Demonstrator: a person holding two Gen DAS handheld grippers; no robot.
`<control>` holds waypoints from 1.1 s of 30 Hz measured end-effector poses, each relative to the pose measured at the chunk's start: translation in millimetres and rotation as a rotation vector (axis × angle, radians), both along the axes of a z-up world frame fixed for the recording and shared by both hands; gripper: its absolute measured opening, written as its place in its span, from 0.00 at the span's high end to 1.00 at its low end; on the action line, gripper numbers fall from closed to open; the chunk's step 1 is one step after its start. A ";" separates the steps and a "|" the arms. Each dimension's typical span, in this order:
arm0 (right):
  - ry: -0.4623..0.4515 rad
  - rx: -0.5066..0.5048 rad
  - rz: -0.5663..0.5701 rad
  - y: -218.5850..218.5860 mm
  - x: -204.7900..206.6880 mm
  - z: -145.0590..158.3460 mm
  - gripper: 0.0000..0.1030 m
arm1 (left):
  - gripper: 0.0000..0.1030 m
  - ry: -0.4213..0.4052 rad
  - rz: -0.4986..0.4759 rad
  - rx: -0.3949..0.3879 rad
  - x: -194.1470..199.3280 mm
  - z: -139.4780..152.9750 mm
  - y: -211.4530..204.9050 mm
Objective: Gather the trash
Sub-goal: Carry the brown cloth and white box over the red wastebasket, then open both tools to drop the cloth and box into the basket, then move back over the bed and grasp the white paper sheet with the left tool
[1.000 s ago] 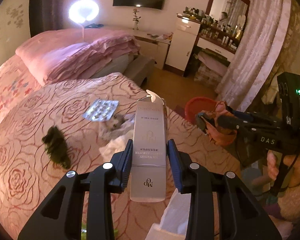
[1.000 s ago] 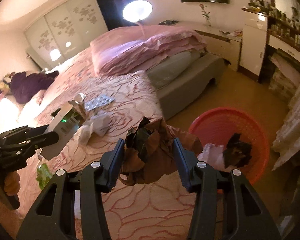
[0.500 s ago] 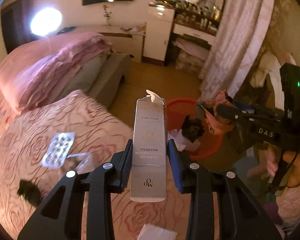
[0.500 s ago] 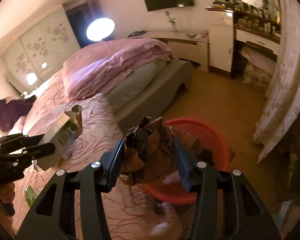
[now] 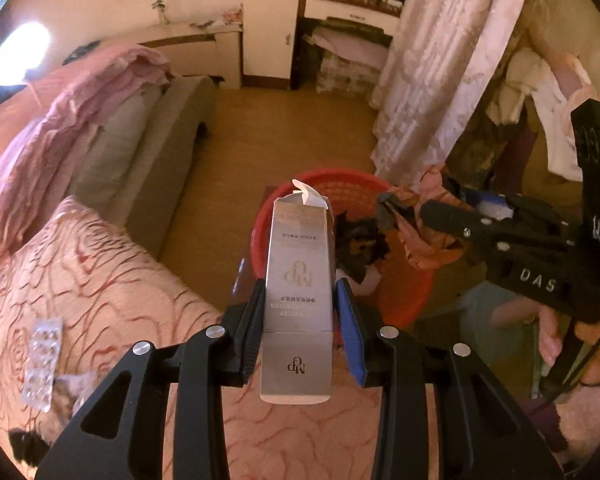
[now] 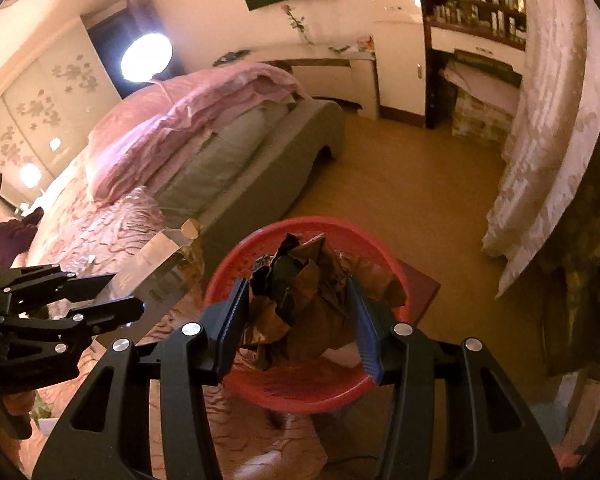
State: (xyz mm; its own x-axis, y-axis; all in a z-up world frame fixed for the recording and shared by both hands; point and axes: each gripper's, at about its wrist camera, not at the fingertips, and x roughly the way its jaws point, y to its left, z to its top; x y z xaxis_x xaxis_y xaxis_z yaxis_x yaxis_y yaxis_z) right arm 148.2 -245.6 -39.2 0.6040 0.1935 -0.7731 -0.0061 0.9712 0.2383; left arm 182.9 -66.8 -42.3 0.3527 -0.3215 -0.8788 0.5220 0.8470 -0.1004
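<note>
The left gripper grasps a box, the right gripper grasps crumpled paper, both over the red basket

The basket is red, the carton silvery grey with dark lettering, the crumpled paper brown and black. The bedspread is pink with red rose swirls.
</note>
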 end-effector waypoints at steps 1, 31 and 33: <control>0.007 0.001 -0.005 -1.8 1.4 -3.0 0.54 | 0.68 0.009 -0.003 0.004 3.9 -4.5 -5.4; 0.020 -0.003 -0.065 -15.7 -10.6 -18.3 0.32 | 0.35 0.039 0.040 -0.003 3.7 -22.7 -1.4; 0.010 -0.019 -0.055 -11.2 -15.2 -16.7 0.32 | 0.35 0.030 0.048 -0.006 0.6 -19.2 3.6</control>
State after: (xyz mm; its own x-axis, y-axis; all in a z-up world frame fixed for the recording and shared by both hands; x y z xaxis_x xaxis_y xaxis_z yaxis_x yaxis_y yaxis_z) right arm 132.9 -256.8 -55.8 0.6058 0.1453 -0.7823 0.0498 0.9743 0.2196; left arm 183.5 -63.2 -61.5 0.3411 -0.3103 -0.8873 0.4773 0.8704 -0.1209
